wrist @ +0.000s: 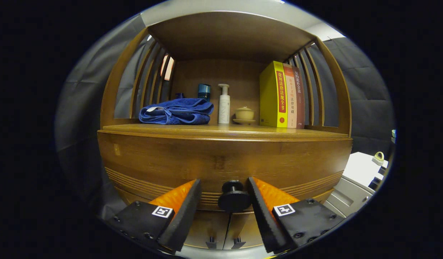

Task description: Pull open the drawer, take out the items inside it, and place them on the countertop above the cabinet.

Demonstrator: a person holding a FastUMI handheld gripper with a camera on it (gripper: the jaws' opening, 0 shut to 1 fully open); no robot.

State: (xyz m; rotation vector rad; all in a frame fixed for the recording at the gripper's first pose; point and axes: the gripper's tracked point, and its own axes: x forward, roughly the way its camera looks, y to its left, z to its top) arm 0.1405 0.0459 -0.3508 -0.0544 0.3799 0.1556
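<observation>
The round black knob (234, 197) on the brown wooden drawer front (221, 162) sits between the two fingers (187, 208) of the gripper (224, 210). The risk, I think: if the fingers close off-centre, they may slip from the knob when pulling. The fingers are spread wide, released, touching nothing. The drawer is closed, below the wooden table top (221, 130).

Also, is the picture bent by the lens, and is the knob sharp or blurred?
Gripper view: the fisheye bows the countertop edge and drawer front into curves; the knob, between the open jaws of the gripper, looks slightly soft; the books are sharp; lighting is dim and warm, no strong glare.
</observation>
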